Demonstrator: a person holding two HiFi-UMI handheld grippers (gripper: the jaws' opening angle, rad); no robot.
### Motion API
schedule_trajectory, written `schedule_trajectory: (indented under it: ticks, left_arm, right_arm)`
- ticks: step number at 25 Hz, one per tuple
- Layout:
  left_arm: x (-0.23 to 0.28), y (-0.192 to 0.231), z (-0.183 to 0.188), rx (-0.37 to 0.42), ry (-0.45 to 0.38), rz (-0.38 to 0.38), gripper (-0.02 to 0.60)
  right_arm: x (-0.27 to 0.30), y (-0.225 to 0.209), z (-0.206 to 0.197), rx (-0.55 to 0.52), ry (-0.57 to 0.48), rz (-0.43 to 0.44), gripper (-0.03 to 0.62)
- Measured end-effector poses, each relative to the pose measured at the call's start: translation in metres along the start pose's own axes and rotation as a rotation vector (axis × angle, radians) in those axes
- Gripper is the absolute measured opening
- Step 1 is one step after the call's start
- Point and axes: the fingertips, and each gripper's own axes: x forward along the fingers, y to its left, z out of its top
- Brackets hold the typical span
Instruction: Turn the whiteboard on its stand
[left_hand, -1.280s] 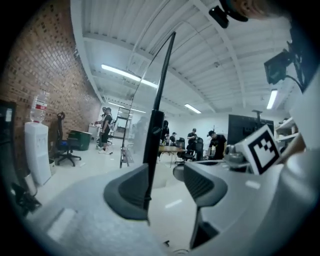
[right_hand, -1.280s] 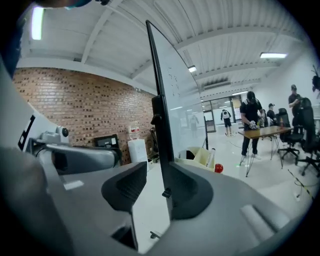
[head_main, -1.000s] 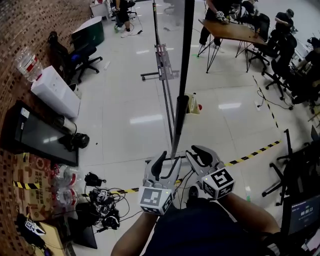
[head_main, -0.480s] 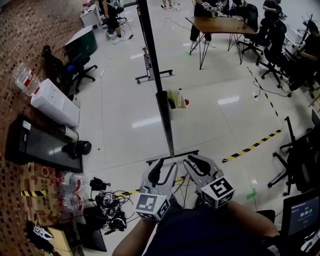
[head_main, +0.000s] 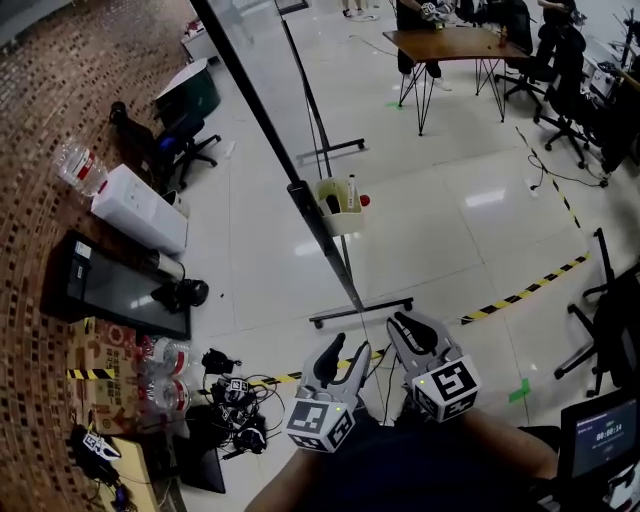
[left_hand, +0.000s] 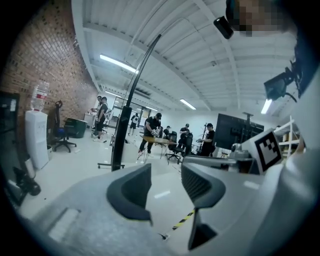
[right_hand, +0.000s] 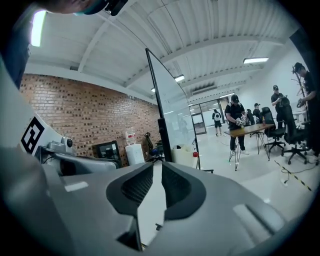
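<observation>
The whiteboard (head_main: 268, 148) shows edge-on in the head view, as a dark line slanting from the top left down to its stand's foot bar (head_main: 360, 312). A pale marker tray (head_main: 338, 196) hangs on it. Both grippers sit below the foot bar, apart from the board. My left gripper (head_main: 338, 358) has a narrow gap between its jaws and holds nothing. The jaws of my right gripper (head_main: 405, 335) are closing and nearly meet, also on nothing. The left gripper (left_hand: 165, 175) view has the board's edge (left_hand: 120, 135) ahead to the left. Beyond the right gripper (right_hand: 156, 175) the board (right_hand: 170, 107) stands straight ahead.
A brick wall runs along the left, with a water dispenser (head_main: 140, 210), a black screen (head_main: 115, 285), bottles and tangled cables (head_main: 228, 400). Yellow-black tape (head_main: 520, 295) crosses the floor. People stand at a wooden table (head_main: 455, 40) at the back. Office chairs line the right.
The board's edge, nearly upright in the head view before, now slants to the upper left. Both grippers have drawn back from its lower end, and their jaws have narrowed.
</observation>
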Motion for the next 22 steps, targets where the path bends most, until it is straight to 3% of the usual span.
schedule_trajectory:
  ticks: [8, 12, 22]
  left_arm:
    - [-0.002, 0.005, 0.013, 0.080, -0.036, -0.005, 0.192]
    - [-0.006, 0.019, 0.019, 0.063, -0.061, 0.009, 0.192]
    - [-0.011, 0.027, 0.027, 0.086, -0.078, -0.034, 0.192]
  right_arm:
    - [0.007, 0.025, 0.014, -0.084, -0.055, 0.060, 0.058]
    - [0.012, 0.037, 0.021, -0.117, -0.053, 0.083, 0.057]
    - [0.020, 0.043, 0.031, -0.148, -0.093, 0.063, 0.054]
